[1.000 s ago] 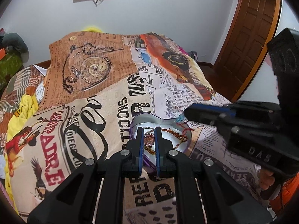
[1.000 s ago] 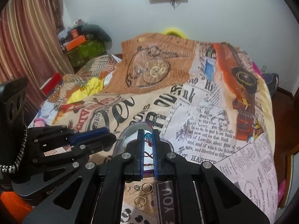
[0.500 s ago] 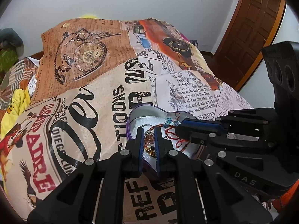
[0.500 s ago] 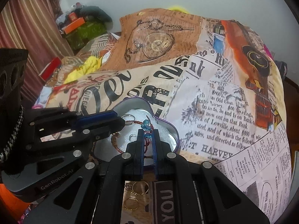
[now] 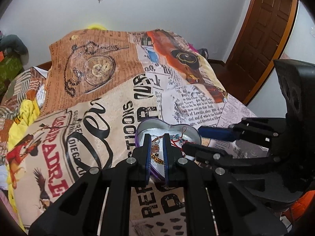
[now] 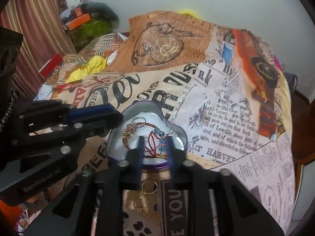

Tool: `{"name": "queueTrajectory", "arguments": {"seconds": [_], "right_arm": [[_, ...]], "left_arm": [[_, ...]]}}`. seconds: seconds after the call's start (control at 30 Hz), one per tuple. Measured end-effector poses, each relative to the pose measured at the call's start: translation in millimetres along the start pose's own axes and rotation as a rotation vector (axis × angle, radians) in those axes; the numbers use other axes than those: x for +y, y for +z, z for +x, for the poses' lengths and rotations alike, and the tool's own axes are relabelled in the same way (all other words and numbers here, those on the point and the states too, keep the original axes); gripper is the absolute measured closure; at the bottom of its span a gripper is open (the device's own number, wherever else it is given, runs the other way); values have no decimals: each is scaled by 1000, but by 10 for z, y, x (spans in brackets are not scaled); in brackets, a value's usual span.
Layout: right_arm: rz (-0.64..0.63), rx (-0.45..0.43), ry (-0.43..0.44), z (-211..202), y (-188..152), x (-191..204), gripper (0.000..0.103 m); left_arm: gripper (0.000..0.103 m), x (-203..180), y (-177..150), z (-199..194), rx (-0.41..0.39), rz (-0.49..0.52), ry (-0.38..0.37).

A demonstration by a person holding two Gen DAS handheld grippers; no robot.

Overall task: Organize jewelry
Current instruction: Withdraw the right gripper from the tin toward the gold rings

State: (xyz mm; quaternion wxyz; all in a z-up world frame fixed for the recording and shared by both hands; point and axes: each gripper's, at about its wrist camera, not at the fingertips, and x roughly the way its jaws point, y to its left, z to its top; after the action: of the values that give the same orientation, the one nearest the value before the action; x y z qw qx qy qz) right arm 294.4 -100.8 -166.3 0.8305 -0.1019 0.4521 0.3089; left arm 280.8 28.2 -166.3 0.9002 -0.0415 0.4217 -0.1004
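Now the right gripper fingers, just parted, hang empty over the heart tin; at nine o'clock, the left gripper fingers sit closed, empty.

White wall, wooden door

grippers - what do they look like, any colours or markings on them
Both the left gripper and right gripper are black plastic frames with silver screw heads and blue pads on their fingers. Pale lettering marks the left one's side; a braided cord hangs by it.
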Motion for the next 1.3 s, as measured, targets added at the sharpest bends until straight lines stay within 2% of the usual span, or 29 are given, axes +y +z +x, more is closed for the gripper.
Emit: {"name": "queueTrajectory", "arguments": {"seconds": [0.03,0.37,0.53,0.67,0.8,1.0,1.3], "right_arm": [[1,-14,-6,-48,-1,2,66],[7,-84,-45,-470,-42,49,66],[5,-118,-65,-684,-102,99,66],[4,-141,-75,-830,-163,140,66],[9,-155,-81,-931,-230,179,66],[28,-137,-79,-945,-391,182,66],[59,-31,-58,-725,-722,185,66]], "left_arm": [[94,-7,1,-41,-6,2,4],[93,-135,-10,-501,-65,33,29],[73,-225,-72,-727,-95,52,44],[72,-279,-134,-843,-102,63,50],[66,-298,-215,-924,-100,59,55],[65,-294,-389,-931,-63,43,54],[65,-285,-733,-765,27,29,46]]}}
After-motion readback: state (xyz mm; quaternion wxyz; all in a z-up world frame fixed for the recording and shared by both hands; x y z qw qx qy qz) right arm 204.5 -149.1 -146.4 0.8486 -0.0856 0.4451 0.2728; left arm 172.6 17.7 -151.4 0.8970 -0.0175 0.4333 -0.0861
